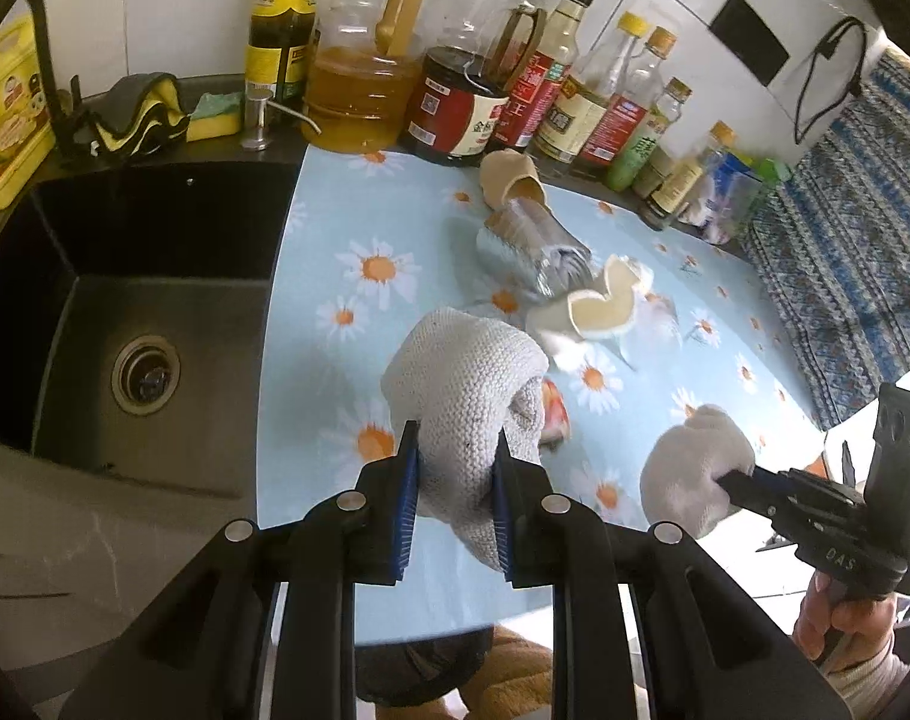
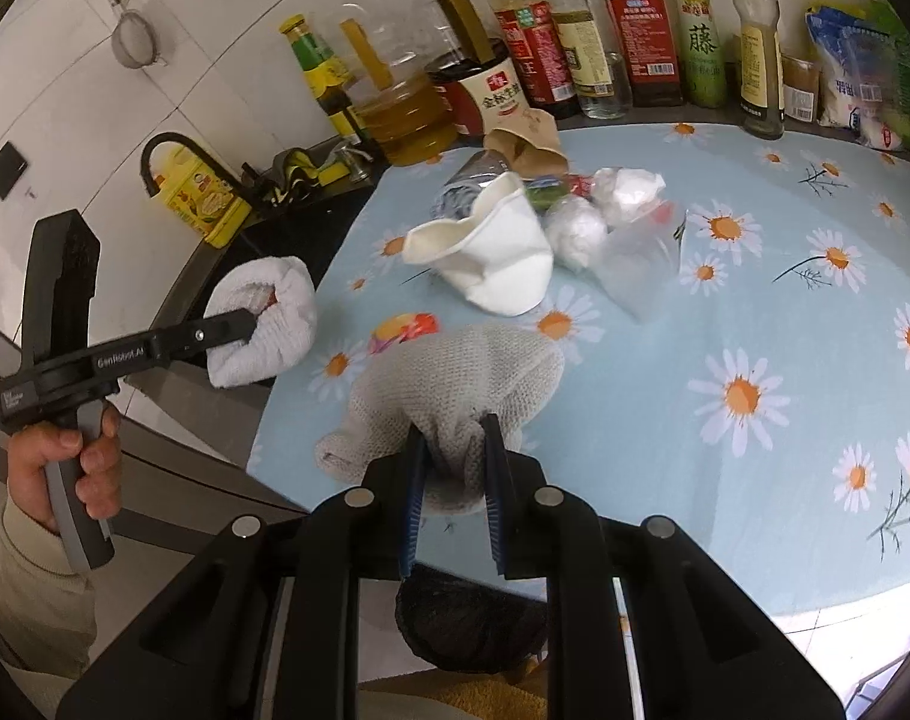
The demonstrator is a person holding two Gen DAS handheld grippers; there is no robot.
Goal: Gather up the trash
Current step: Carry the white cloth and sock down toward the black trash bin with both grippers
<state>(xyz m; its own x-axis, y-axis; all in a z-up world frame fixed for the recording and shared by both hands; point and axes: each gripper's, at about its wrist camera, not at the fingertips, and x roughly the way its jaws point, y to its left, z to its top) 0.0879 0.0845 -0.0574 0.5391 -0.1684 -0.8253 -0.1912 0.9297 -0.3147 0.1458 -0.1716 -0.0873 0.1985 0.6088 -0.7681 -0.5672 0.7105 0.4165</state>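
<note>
My left gripper [image 1: 457,456] is shut on a grey knitted cloth [image 1: 466,384] held just above the daisy-print counter [image 1: 347,228]; it also shows in the right wrist view [image 2: 248,324] with its cloth [image 2: 263,318]. My right gripper [image 2: 455,450] is shut on a second grey knitted cloth [image 2: 460,378], seen from the left wrist view [image 1: 727,483] as a bundle [image 1: 694,462]. Trash lies beyond: a crushed white paper cup [image 2: 490,252], a clear plastic bottle [image 1: 538,240], a brown paper cup [image 2: 526,147], balled tissues [image 2: 574,231], a clear plastic bag [image 2: 640,258] and an orange-red wrapper [image 2: 401,327].
A black sink [image 1: 131,312] lies left of the counter, with a sponge [image 1: 215,117] and rag behind it. Oil and sauce bottles [image 2: 514,42] line the back wall. A dark bin opening [image 2: 455,624] shows below the counter's front edge.
</note>
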